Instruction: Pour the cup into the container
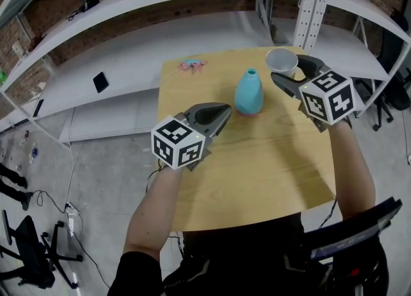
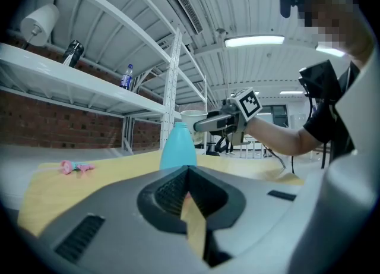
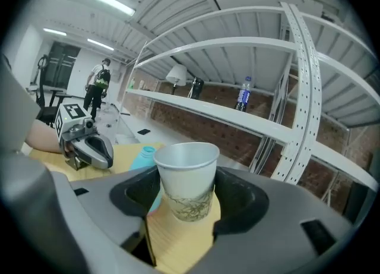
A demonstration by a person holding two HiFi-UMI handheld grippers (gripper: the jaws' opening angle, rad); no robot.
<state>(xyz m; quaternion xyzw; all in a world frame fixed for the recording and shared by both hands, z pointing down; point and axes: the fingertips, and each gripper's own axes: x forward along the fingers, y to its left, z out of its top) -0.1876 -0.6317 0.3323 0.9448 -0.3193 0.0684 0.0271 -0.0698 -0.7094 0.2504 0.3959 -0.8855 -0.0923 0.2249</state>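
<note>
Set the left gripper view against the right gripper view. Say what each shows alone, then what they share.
Only the left gripper view: a small pink object on the table, the right gripper from outside, and the left gripper with jaws together, empty. Only the right gripper view: the leafy print low on the cup, the jaws shut on its sides, and the left gripper from outside. Both: the cup, the blue container, the table.

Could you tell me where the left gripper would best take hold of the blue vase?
Probably the narrow neck just below the mouth of the blue vase, approached level from its left by the left gripper: the vase stands upright, its belly is wide, and the cup is on its right.
</note>
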